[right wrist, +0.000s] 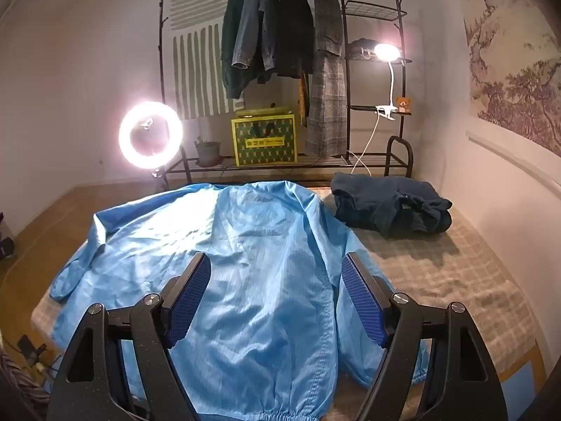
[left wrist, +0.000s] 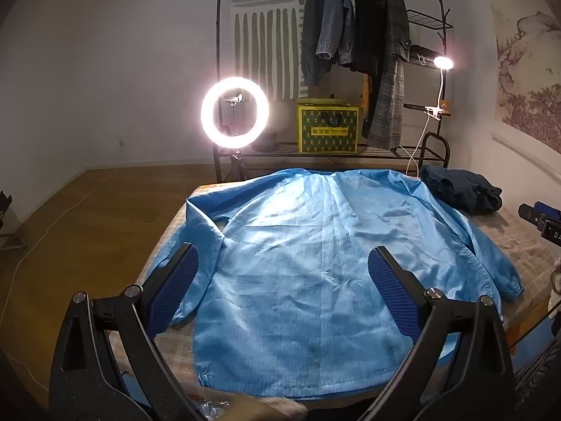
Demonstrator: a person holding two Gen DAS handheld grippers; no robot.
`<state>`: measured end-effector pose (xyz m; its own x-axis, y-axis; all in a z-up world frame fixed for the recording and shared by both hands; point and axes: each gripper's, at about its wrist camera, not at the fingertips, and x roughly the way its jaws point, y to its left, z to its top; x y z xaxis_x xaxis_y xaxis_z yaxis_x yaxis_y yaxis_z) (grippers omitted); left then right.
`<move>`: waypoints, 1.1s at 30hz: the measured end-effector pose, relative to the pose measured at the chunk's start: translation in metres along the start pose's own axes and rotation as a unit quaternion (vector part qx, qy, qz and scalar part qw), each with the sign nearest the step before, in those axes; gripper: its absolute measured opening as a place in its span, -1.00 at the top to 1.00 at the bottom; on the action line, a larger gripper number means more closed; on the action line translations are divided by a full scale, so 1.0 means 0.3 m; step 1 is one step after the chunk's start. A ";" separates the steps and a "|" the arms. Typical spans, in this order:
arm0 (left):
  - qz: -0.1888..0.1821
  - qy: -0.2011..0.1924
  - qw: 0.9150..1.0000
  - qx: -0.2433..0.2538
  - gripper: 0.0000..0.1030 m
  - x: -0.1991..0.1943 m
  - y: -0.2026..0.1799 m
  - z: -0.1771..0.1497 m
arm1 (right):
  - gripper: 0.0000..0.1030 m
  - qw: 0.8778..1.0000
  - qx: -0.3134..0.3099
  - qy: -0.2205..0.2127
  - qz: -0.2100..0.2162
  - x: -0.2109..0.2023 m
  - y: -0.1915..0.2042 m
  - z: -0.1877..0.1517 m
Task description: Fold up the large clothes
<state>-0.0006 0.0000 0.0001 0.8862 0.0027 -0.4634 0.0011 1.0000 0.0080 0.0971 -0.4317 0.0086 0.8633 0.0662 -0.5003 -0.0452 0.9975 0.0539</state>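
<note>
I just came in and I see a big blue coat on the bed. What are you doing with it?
A person holds a pair of tongs in each hand over a shiny light-blue jacket spread flat on the checked bed cover. The left tongs and right tongs are both open and hold nothing. The folding has not started. A folded dark navy garment lies at the far corner.

1. A room in a home, set up for recording.
2. A black metal clothes rack [right wrist: 350,70] against the far wall holds hanging jackets [right wrist: 259,35] and a plaid coat [right wrist: 328,80].
3. On its low shelf sit a yellow patterned box [right wrist: 264,140] and a potted plant [right wrist: 207,152]; a small teddy bear [right wrist: 404,104] sits at right.
4. A ring light [right wrist: 150,135] and a clip lamp [right wrist: 386,52] glow.
5. Wood floor [left wrist: 87,210], landscape mural [right wrist: 519,70] at right.
</note>
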 end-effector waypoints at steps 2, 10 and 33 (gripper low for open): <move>-0.002 0.001 1.000 -0.001 -0.92 0.001 0.000 0.000 | -0.50 1.000 -0.003 -0.002 -0.002 -0.001 0.002 -0.001; 0.003 -0.002 1.000 0.001 -0.92 -0.013 -0.011 0.016 | -0.50 1.000 -0.004 -0.001 -0.004 -0.003 0.008 -0.003; 0.006 -0.009 1.000 0.009 -0.92 -0.023 -0.019 0.025 | -0.50 1.000 0.000 -0.002 0.001 0.007 0.003 0.003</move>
<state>-0.0032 -0.0058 0.0100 0.8941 0.0147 -0.4476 -0.0014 0.9996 0.0299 0.0995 -0.4306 0.0084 0.8651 0.0680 -0.4969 -0.0472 0.9974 0.0543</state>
